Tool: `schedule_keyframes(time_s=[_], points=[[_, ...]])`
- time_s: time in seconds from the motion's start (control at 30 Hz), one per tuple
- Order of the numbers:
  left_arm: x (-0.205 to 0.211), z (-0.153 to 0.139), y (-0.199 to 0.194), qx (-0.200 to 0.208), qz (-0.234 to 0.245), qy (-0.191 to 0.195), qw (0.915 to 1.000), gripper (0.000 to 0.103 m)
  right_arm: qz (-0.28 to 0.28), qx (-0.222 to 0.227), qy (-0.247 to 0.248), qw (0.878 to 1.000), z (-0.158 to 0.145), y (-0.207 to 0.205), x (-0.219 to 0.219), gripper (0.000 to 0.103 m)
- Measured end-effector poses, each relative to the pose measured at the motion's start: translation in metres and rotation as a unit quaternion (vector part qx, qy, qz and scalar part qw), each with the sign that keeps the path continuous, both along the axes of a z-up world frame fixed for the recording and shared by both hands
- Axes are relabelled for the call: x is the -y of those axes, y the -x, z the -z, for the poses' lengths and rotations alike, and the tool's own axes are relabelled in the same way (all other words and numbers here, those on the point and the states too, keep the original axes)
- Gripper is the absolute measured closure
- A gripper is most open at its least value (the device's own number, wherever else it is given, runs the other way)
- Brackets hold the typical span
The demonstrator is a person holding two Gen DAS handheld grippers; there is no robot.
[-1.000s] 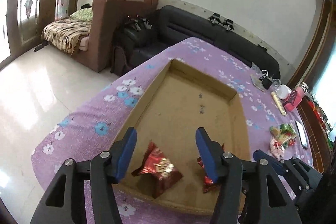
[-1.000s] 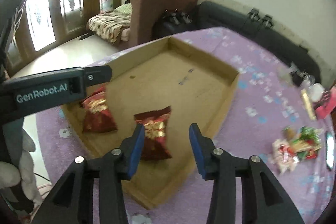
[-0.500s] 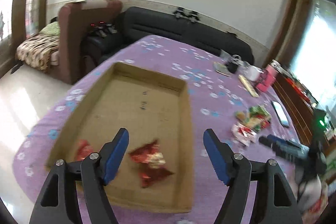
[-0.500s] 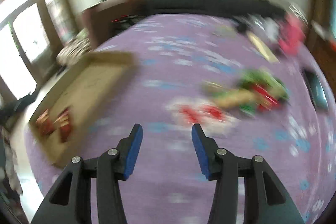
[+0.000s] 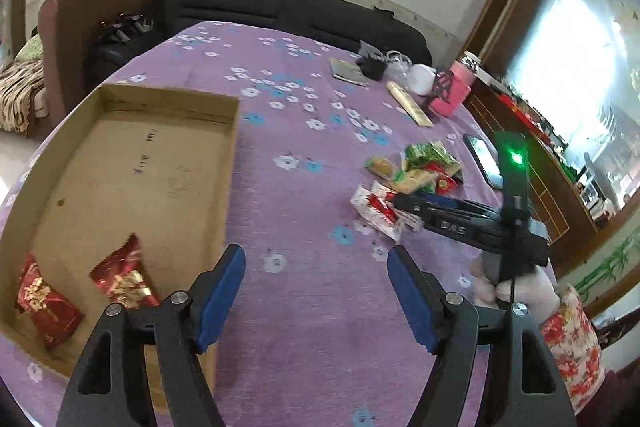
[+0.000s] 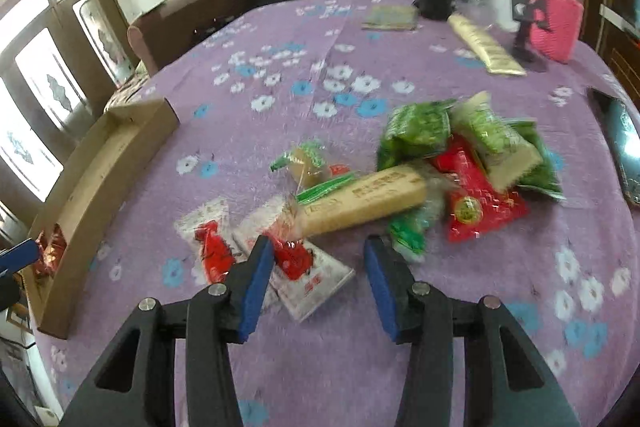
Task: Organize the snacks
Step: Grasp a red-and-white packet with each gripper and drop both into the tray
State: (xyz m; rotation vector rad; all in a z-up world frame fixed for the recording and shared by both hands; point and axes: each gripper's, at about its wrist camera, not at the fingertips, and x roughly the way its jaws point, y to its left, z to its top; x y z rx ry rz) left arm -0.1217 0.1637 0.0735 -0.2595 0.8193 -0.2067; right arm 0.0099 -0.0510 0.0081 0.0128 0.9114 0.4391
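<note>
Both of my cameras have swung rightward off the cardboard tray (image 5: pixel 230 163) since a second ago, and the right tongs (image 6: pixel 316 267) now hang over the loose snack pile instead of the tray. They are spread wide with nothing between the blue pads; the left pad (image 6: pixel 256 283) overlaps a clear packet with red candy (image 6: pixel 304 267). Just beyond lies a long beige biscuit pack (image 6: pixel 360 199) printed with characters too blurred for me to read, then green packets (image 6: pixel 416 131) and a red packet with a round green-and-gold seal (image 6: pixel 476 203). My left tongs (image 5: pixel 316 287) are also wide and empty, above the purple flowered surface (image 5: pixel 304 307) beside the tray's right wall. Two red-and-gold snack bags (image 5: pixel 120 279) lie in the tray's near left corner, their gold characters unreadable to me. On the right tool's body in the left view I read "DAS" (image 5: pixel 452 227), under a green light (image 5: pixel 516 158). A phone (image 5: pixel 484 159) lies past the pile.
</note>
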Motion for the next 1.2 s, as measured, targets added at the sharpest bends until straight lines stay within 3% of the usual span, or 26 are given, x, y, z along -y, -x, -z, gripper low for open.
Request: schedule_keyframes(time_s=[0.07,0.2,0.33,0.47,0.5,0.63,0.67,0.87,0.93,1.0,1.03,1.13,1.2], points=[[0.008,-0.001,-0.002,0.002,0.01,-0.004,0.9999,0.026,-0.02,-0.013,-0.005,1.0,0.0,0.005,-0.006,0.067],[0.023,0.003,-0.011,-0.001,0.024,-0.01,0.9997,0.026,-0.055,-0.014,0.017,0.998,-0.001,0.022,-0.025,0.071],[0.034,0.01,-0.021,-0.014,0.035,-0.013,0.9992,0.026,-0.037,0.017,0.055,0.998,0.0,0.021,-0.038,0.071],[0.049,0.018,-0.034,-0.021,0.043,-0.042,0.998,0.026,-0.029,0.03,0.044,0.998,0.001,0.015,-0.039,0.072],[0.052,0.021,-0.038,-0.027,0.045,-0.047,0.9975,0.026,-0.029,0.028,0.037,0.998,0.0,0.016,-0.036,0.083],[0.063,0.033,-0.057,-0.041,0.05,-0.057,0.9962,0.026,-0.008,0.001,-0.001,1.0,-0.006,0.017,-0.014,0.089],[0.067,0.036,-0.063,-0.043,0.053,-0.059,0.996,0.026,-0.001,0.002,-0.008,1.0,-0.01,0.019,-0.007,0.103],[0.094,0.058,-0.101,-0.053,0.062,-0.103,0.9913,0.026,0.019,0.003,-0.028,0.999,-0.023,0.032,0.022,0.103],[0.097,0.061,-0.106,-0.048,0.072,-0.093,0.9918,0.027,0.008,0.001,-0.021,1.0,-0.02,0.034,0.021,0.103],[0.095,0.059,-0.109,-0.05,0.075,-0.081,0.9926,0.058,0.008,-0.001,-0.018,1.0,-0.016,0.034,0.02,0.103],[0.094,0.059,-0.109,-0.055,0.073,-0.086,0.9921,0.079,0.007,-0.005,-0.019,1.0,-0.014,0.032,0.019,0.102],[0.08,0.059,-0.106,-0.062,0.074,-0.064,0.9932,0.079,0.001,-0.008,-0.013,1.0,-0.01,0.026,0.011,0.091],[0.072,0.058,-0.1,-0.064,0.068,-0.059,0.9939,0.079,-0.007,-0.011,-0.005,1.0,-0.008,0.022,0.001,0.071]])
